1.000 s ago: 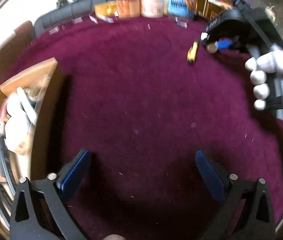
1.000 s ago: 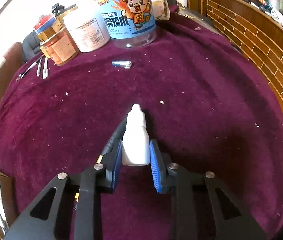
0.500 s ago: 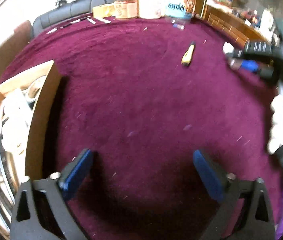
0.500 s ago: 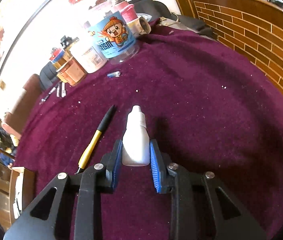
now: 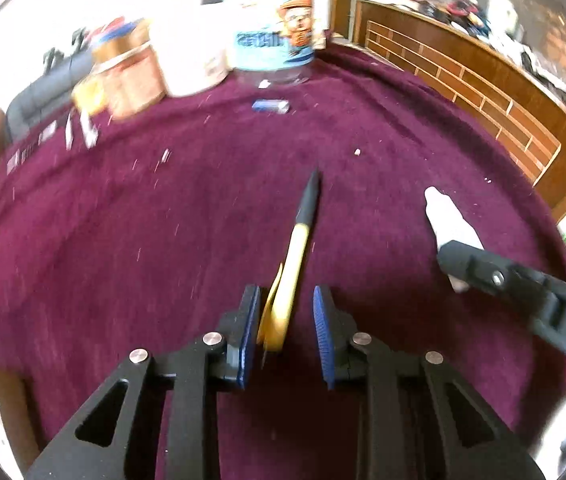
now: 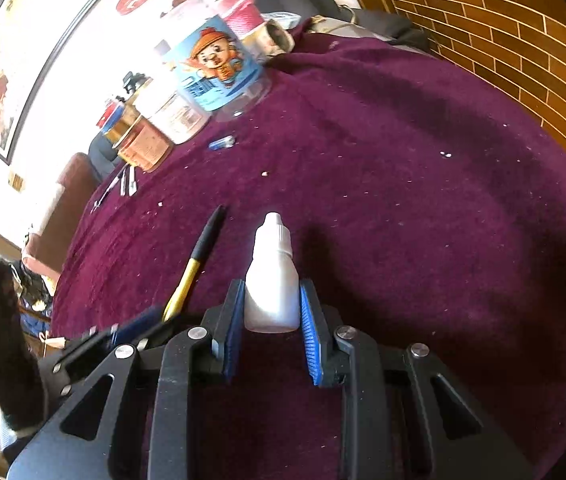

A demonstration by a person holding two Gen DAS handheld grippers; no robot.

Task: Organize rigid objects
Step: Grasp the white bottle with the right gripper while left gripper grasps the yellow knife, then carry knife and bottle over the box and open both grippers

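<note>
Maroon cloth [image 6: 423, 208] covers the table; jars crowd its far edge, among them a cartoon-labelled jar [image 6: 219, 68], with a small blue item [image 6: 222, 143] lying just before them. Right gripper [image 6: 271, 320] pinches a white dropper bottle [image 6: 273, 280] between its blue pads, nozzle pointing toward the far edge. Left gripper [image 5: 287, 328] has just been closing, and a yellow-and-black pen [image 5: 297, 248] lies between its jaws; the left pad touches the pen, while the right pad stands apart. Pen and bottle sit near the table's middle, side by side.
</note>
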